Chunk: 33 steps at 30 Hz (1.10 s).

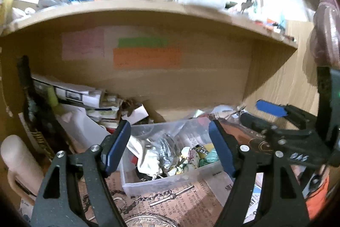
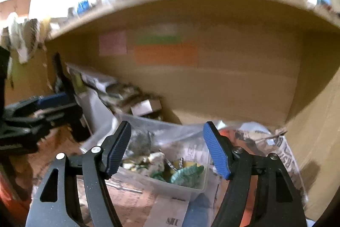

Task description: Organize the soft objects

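A clear plastic bin [image 1: 170, 181] sits on newspaper under a wooden shelf. It holds a jumble of soft things: a white and silver piece [image 1: 158, 152], a teal scrunchie [image 1: 209, 157] and small patterned bits. My left gripper [image 1: 170, 148] is open and empty, its blue pads either side of the bin. In the right wrist view the bin [image 2: 180, 188] shows the teal scrunchie [image 2: 187, 173] near its front. My right gripper [image 2: 167, 148] is open and empty just above the bin. The right gripper also shows at the right of the left wrist view [image 1: 274, 112].
A wooden shelf [image 1: 148, 7] overhangs, with clutter on top and coloured notes [image 1: 146, 56] on the back wall. Papers, boxes and a white container [image 1: 85, 127] pile up at the left. A chain [image 1: 148, 199] and glass dish [image 1: 148, 221] lie on newspaper in front.
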{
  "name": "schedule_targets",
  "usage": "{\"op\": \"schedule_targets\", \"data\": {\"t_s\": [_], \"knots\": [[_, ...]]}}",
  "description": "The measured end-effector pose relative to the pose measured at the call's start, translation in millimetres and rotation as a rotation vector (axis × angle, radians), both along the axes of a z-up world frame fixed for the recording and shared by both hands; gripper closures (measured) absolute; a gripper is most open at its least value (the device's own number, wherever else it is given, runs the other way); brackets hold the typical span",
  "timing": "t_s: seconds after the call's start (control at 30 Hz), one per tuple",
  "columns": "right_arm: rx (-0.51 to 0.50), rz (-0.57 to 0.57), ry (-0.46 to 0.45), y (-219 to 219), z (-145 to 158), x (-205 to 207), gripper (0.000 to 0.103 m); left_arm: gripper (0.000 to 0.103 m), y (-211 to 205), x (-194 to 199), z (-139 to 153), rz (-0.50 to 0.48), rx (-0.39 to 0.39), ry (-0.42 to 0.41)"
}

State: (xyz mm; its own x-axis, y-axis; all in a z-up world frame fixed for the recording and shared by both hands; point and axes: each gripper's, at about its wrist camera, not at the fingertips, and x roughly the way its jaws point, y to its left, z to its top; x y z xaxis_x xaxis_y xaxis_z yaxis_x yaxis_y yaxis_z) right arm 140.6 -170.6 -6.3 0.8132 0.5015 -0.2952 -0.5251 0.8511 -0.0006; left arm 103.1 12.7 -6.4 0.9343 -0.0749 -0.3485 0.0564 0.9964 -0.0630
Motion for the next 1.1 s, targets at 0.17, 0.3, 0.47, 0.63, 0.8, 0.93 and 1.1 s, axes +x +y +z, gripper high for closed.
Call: {"op": "schedule_targets", "data": {"t_s": [0.17, 0.3, 0.47, 0.63, 0.8, 0.93, 1.1], "knots": [[0.044, 0.008, -0.077, -8, 15, -32, 0.026, 0.021, 0, -25, 9, 0.01, 0.01, -0.051], [0.074, 0.017, -0.1, -13, 19, -46, 0.02, 0.012, -2, -42, 12, 0.031, 0.021, -0.092], [0.093, 0.023, -0.106, -13, 18, -55, 0.017, 0.004, -5, -53, 13, 0.042, 0.027, -0.115], [0.101, 0.007, -0.113, -14, 15, -63, 0.001, 0.001, -6, -58, 13, 0.044, 0.014, -0.118], [0.099, -0.006, -0.112, -14, 13, -66, 0.001, 0.001, -7, -58, 11, 0.054, 0.016, -0.112], [0.097, -0.013, -0.112, -15, 13, -66, 0.0, 0.001, -9, -60, 10, 0.059, 0.017, -0.114], [0.088, -0.014, -0.118, -14, 13, -67, 0.0, 0.0, -11, -61, 10, 0.061, 0.022, -0.115]]}}
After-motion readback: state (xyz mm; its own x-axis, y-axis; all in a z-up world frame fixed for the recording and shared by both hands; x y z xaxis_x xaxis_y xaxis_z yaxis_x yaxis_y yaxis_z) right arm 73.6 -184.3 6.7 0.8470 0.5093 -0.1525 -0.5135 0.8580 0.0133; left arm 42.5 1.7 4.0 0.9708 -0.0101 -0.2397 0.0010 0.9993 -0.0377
